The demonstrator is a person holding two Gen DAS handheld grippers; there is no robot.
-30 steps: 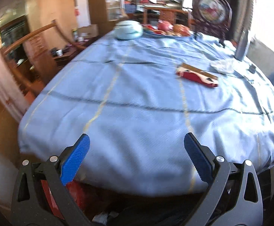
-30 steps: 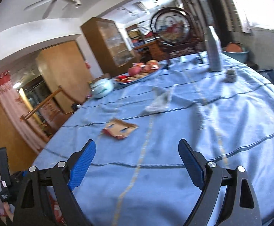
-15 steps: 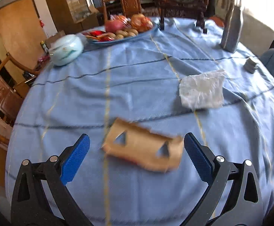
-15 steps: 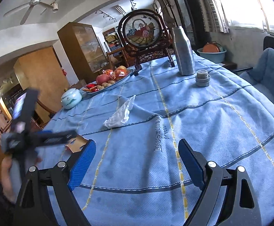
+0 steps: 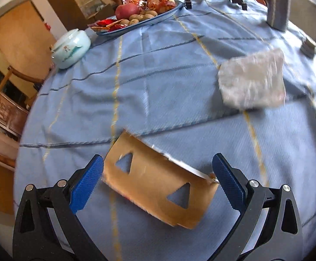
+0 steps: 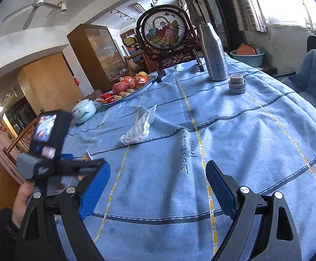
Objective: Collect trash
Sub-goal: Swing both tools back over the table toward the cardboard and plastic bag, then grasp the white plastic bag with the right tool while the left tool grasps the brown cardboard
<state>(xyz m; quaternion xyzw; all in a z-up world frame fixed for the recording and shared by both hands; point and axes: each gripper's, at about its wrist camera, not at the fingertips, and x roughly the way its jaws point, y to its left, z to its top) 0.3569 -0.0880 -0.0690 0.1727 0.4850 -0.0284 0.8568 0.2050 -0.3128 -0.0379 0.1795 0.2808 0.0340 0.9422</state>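
Note:
A torn brown cardboard piece (image 5: pixel 158 178) with two triangular cut-outs lies on the blue tablecloth (image 5: pixel 158 76). My left gripper (image 5: pixel 158 181) is open and low over it, one blue pad at each end of the card. A crumpled white plastic wrapper (image 5: pixel 252 82) lies farther back to the right; the right wrist view shows the same wrapper (image 6: pixel 139 129) mid-table. My right gripper (image 6: pixel 155 187) is open above bare cloth, holding nothing. The left gripper's body (image 6: pixel 49 150) and a hand (image 6: pixel 22 202) show at the left of the right wrist view.
At the back stand a fruit tray (image 6: pixel 136 89), a pale lidded jar (image 5: pixel 71 47), a tall metal flask (image 6: pixel 214 54) with stacked lids (image 6: pixel 237 84) beside it, and a framed round screen (image 6: pixel 165 32). Wooden chairs (image 5: pixel 3 108) stand left, a blue armchair (image 6: pixel 314 71) right.
My left gripper swung from the table's edge in over the cloth and came down until the cardboard lies between its pads. The right view turned toward the flask.

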